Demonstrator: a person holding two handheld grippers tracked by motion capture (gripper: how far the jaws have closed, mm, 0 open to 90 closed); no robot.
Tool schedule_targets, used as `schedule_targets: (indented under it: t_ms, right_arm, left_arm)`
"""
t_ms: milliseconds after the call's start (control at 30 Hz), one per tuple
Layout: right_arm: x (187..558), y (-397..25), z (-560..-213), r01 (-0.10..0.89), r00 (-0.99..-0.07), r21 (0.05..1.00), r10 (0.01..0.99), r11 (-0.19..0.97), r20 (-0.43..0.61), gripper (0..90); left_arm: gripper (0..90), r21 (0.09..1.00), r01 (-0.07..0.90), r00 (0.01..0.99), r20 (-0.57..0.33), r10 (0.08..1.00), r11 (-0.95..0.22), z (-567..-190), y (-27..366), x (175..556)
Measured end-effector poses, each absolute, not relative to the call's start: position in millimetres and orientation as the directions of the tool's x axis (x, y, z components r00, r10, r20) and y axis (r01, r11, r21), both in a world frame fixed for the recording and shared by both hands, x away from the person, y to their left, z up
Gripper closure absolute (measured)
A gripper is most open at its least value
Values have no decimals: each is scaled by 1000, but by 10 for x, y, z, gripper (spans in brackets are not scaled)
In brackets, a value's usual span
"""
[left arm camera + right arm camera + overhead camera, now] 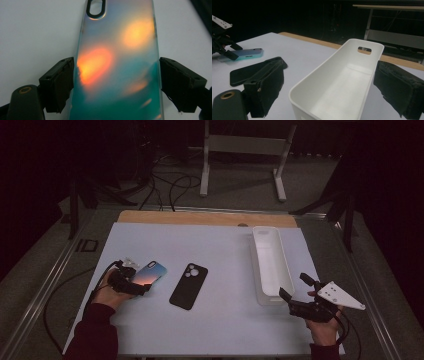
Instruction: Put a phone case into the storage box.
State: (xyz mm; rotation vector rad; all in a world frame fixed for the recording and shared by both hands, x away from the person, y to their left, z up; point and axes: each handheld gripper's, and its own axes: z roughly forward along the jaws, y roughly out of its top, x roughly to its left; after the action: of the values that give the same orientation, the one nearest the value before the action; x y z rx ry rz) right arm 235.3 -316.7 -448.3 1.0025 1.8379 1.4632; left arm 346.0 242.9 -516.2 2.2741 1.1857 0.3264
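Phone case, iridescent with teal and orange reflections, lies flat on the white table sheet at the near left, its camera cutout end pointing away from the person and slightly toward the table's middle. The left gripper is positioned at the case's near end. In the left gripper view the case runs lengthwise straight ahead between the two black jaws, one jaw at each long edge; the jaws stand at about the case's width, and contact on either edge cannot be confirmed, so a firm grip is not established. The long axis lines up with the gripper's approach, so closing across the short width is probably the next requirement. A black phone case lies just to the right, apart from the first. The right gripper is held wide open and empty at the near end of the white bin, well apart from both cases.
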Motion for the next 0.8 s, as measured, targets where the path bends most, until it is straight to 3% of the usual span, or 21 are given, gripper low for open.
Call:
schedule_targets:
  t_ms: [800]
  right_arm:
    - [2406,-3106,-4489,215,-560,969,828,122,20,90]
  left_arm:
    - [168,711,591,549,-9,836,-381,-4770,2355,3326]
